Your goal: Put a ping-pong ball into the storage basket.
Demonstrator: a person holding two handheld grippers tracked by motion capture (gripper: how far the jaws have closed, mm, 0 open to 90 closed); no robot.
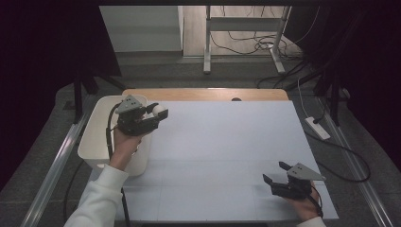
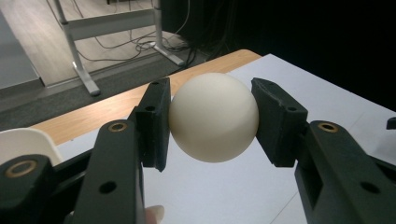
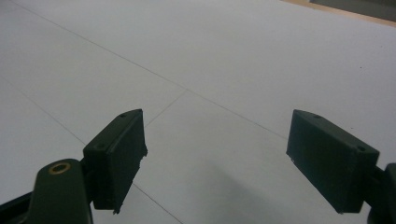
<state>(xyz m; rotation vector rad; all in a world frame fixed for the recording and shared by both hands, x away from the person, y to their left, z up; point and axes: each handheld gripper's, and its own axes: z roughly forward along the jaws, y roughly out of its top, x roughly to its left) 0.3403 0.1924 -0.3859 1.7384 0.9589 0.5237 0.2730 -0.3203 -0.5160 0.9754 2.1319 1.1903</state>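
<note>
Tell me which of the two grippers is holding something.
The left gripper clamps a white ball; the right gripper stands open above the table.

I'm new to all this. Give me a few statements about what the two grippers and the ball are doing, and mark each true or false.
1. The left gripper is shut on the smooth cream-white ball. True.
2. The right gripper holds a second ball. False: its fingers stand open with nothing between them.
3. A white plastic bin sits at the table's left edge. True.
4. The ball lies inside the bin. False: it is gripped above the white table top, beside the bin.
</note>
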